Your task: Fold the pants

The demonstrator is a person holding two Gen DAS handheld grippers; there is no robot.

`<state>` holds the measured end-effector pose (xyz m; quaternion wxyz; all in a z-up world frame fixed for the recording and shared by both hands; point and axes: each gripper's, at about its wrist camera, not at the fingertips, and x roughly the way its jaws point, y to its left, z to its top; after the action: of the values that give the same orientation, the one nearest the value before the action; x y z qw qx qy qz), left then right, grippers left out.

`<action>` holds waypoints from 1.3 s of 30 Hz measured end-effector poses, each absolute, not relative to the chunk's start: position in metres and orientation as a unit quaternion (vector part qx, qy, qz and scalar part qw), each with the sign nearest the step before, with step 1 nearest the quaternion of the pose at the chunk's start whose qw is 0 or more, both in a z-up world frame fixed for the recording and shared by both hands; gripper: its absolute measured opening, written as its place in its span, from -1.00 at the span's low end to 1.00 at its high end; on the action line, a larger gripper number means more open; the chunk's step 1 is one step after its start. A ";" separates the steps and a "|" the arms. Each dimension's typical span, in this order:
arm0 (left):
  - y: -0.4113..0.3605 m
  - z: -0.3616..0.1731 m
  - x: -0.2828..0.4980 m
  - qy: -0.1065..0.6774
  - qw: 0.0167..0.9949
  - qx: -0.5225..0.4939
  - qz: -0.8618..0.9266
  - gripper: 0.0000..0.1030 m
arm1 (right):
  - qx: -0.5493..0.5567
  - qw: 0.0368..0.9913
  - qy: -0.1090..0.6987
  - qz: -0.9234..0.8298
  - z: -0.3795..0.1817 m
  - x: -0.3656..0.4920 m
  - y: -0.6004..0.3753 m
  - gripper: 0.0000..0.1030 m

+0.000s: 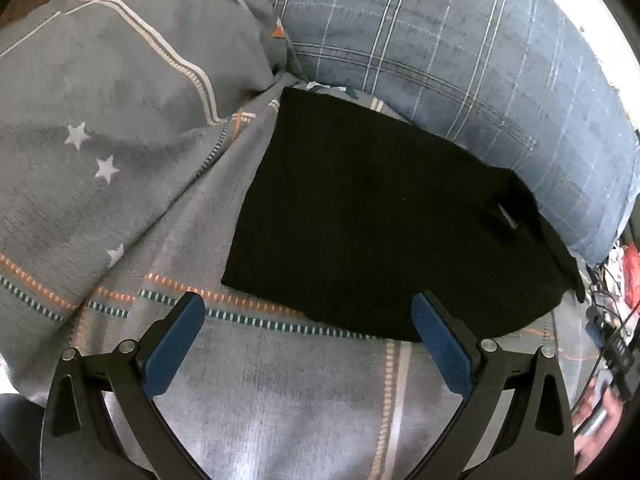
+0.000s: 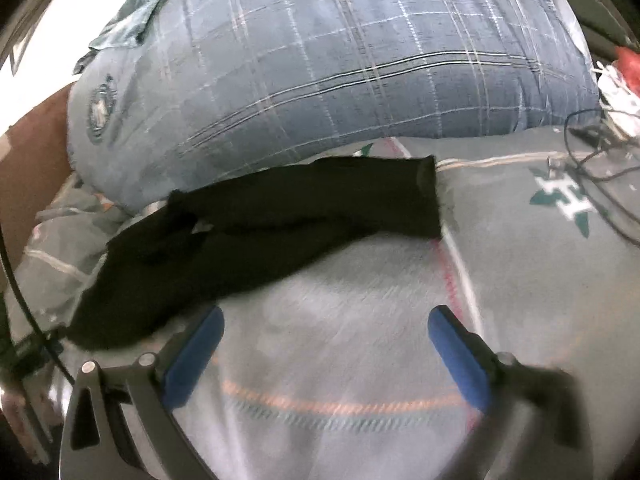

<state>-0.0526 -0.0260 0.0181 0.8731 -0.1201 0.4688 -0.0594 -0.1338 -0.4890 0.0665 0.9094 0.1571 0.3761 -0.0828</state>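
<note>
My left gripper (image 1: 306, 308) and right gripper (image 2: 326, 320) are both spread, holding nothing. The black pants (image 1: 372, 216) lie on the bedsheet (image 1: 280, 392) at 12 o'clock, against the plaid pillow (image 2: 320, 60). They look soft, light and limp; I would pinch the near hem corners.

Matt black cloth pants (image 1: 372, 220) are lying against the woven plaid pillow (image 1: 460, 60), on the soft, striped cotton-looking bedsheet (image 1: 280, 392).
</note>
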 end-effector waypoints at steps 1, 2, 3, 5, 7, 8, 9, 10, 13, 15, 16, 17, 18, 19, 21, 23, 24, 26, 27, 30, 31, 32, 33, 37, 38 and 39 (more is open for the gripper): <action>-0.027 0.018 -0.052 0.469 0.873 -0.120 -0.059 1.00 | 0.149 0.910 0.377 -0.089 0.068 -0.128 -0.491 0.97; -0.027 0.017 -0.051 0.470 0.872 -0.121 -0.058 1.00 | 0.142 0.911 0.377 -0.090 0.069 -0.122 -0.493 0.97; -0.029 0.015 -0.049 0.471 0.872 -0.121 -0.059 1.00 | 0.133 0.913 0.376 -0.087 0.071 -0.113 -0.493 0.97; -0.033 0.013 -0.045 0.475 0.870 -0.118 -0.060 1.00 | 0.116 0.914 0.381 -0.080 0.073 -0.097 -0.493 0.96; -0.038 0.013 -0.042 0.474 0.872 -0.110 -0.059 1.00 | 0.077 0.911 0.397 -0.080 0.069 -0.076 -0.487 0.95; -0.038 0.013 -0.042 0.473 0.872 -0.108 -0.059 1.00 | 0.060 0.908 0.406 -0.079 0.066 -0.067 -0.484 0.90; -0.039 0.014 -0.041 0.473 0.873 -0.106 -0.059 1.00 | 0.033 0.904 0.420 -0.072 0.060 -0.056 -0.480 0.85; -0.039 0.013 -0.040 0.473 0.873 -0.105 -0.059 1.00 | 0.014 0.901 0.428 -0.069 0.055 -0.050 -0.478 0.62; -0.035 0.016 -0.043 0.475 0.872 -0.107 -0.061 1.00 | -0.021 0.900 0.430 -0.069 0.054 -0.032 -0.485 -0.07; -0.034 0.020 -0.046 0.472 0.873 -0.104 -0.060 1.00 | 0.011 0.909 0.412 -0.062 0.069 -0.017 -0.501 -0.61; -0.034 0.023 -0.048 0.470 0.875 -0.103 -0.061 1.00 | 0.015 0.912 0.403 -0.067 0.076 -0.006 -0.507 -0.87; -0.034 0.025 -0.050 0.467 0.876 -0.103 -0.062 1.00 | 0.013 0.916 0.394 -0.076 0.083 0.005 -0.510 -0.87; -0.034 0.028 -0.052 0.465 0.876 -0.106 -0.063 1.00 | 0.009 0.921 0.380 -0.083 0.092 0.020 -0.512 -0.87; -0.034 0.030 -0.054 0.463 0.877 -0.110 -0.065 1.00 | 0.011 0.925 0.369 -0.084 0.100 0.034 -0.514 -0.87; -0.035 0.031 -0.056 0.464 0.876 -0.118 -0.067 1.00 | 0.016 0.931 0.353 -0.093 0.110 0.064 -0.517 -0.86; -0.036 0.026 -0.056 0.471 0.871 -0.126 -0.068 1.00 | 0.026 0.933 0.346 -0.099 0.108 0.086 -0.521 -0.53; -0.037 0.023 -0.056 0.476 0.868 -0.126 -0.068 1.00 | 0.036 0.928 0.356 -0.102 0.103 0.098 -0.525 -0.35; -0.038 0.019 -0.058 0.486 0.862 -0.127 -0.070 1.00 | 0.051 0.918 0.380 -0.105 0.097 0.106 -0.532 -0.24; -0.038 0.019 -0.059 0.486 0.862 -0.127 -0.072 1.00 | 0.056 0.917 0.382 -0.102 0.099 0.099 -0.537 -0.24; -0.036 0.016 -0.062 0.484 0.862 -0.129 -0.072 1.00 | 0.060 0.918 0.376 -0.110 0.108 0.061 -0.551 0.12; -0.035 0.016 -0.062 0.482 0.863 -0.132 -0.072 1.00 | 0.058 0.916 0.378 -0.119 0.109 0.042 -0.557 0.37; -0.036 0.017 -0.062 0.478 0.865 -0.133 -0.070 1.00 | 0.056 0.916 0.376 -0.128 0.109 0.025 -0.564 0.46; -0.037 0.017 -0.061 0.476 0.866 -0.135 -0.071 1.00 | 0.056 0.916 0.375 -0.132 0.107 0.014 -0.568 0.46; -0.043 0.017 -0.057 0.474 0.868 -0.131 -0.072 1.00 | 0.111 0.895 0.415 -0.124 0.080 -0.017 -0.589 0.46; -0.045 0.018 -0.055 0.474 0.867 -0.132 -0.072 1.00 | 0.140 0.889 0.423 -0.103 0.070 -0.020 -0.590 0.45; -0.046 0.018 -0.053 0.474 0.867 -0.134 -0.071 1.00 | 0.157 0.888 0.423 -0.087 0.065 -0.024 -0.590 0.45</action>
<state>-0.0531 -0.0460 0.0178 0.8675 -0.1341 0.4738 -0.0709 -0.0238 -0.5904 0.0648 0.8881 0.1572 0.4231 -0.0870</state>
